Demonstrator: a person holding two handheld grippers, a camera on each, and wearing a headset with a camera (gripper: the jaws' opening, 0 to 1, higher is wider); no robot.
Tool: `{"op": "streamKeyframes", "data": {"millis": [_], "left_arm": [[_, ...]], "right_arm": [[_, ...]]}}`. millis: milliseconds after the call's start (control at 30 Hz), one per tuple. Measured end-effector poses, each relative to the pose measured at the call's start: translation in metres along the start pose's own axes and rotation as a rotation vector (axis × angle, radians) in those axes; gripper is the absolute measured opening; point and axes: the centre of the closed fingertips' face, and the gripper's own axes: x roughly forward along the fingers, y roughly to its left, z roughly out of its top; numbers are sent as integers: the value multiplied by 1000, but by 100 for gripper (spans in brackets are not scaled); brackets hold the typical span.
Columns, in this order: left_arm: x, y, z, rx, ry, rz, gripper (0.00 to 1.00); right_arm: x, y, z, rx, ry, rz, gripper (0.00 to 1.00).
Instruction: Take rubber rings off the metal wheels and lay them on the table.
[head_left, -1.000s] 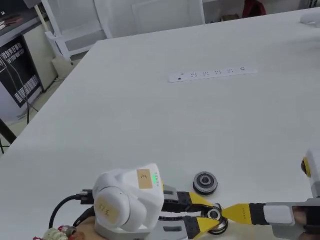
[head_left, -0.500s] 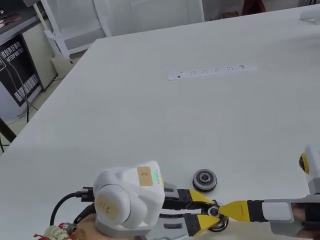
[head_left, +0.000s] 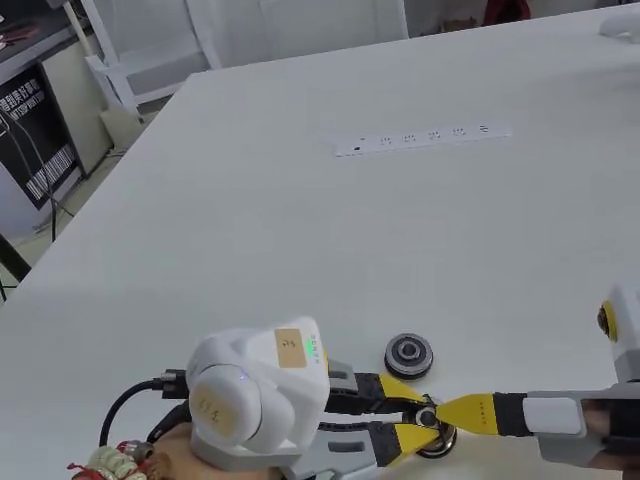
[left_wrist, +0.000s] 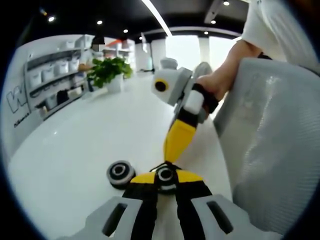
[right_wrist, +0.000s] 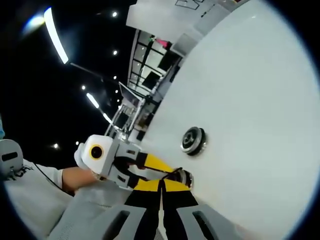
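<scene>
Barely a shift since a second ago: the left gripper (left_wrist: 165, 179) still clamps the metal wheel (right_wrist: 183, 177) near the table's (head_left: 300, 220) front edge. The right gripper (head_left: 441, 412), jaws pinched together, nips its rubber ring (right_wrist: 173, 172) at the rim. The second wheel (head_left: 408, 353) lies just beside.

I log a white power strip (head_left: 422, 139) lying flat toward the far side of the table (head_left: 250, 220), sockets facing up. Beyond the table's far-left edge stands a white frame rack (head_left: 125, 70). Left of that is a dark banner (head_left: 35, 130) with a barcode and white lettering I cannot read. Left gripper view: a green potted plant (left_wrist: 106, 71) beside wall shelves (left_wrist: 55, 70), with a ceiling light strip (left_wrist: 156, 17) overhead.
</scene>
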Motion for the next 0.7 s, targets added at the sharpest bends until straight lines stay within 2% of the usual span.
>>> {"op": "streamKeyframes", "data": {"millis": [433,700], "left_arm": [[0,0,0,24,0,1,14],[0,0,0,24,3,8,14]], "right_arm": [[0,8,1,-8,-6,44,0],[1,0,-1,-6,2,3,0]]}}
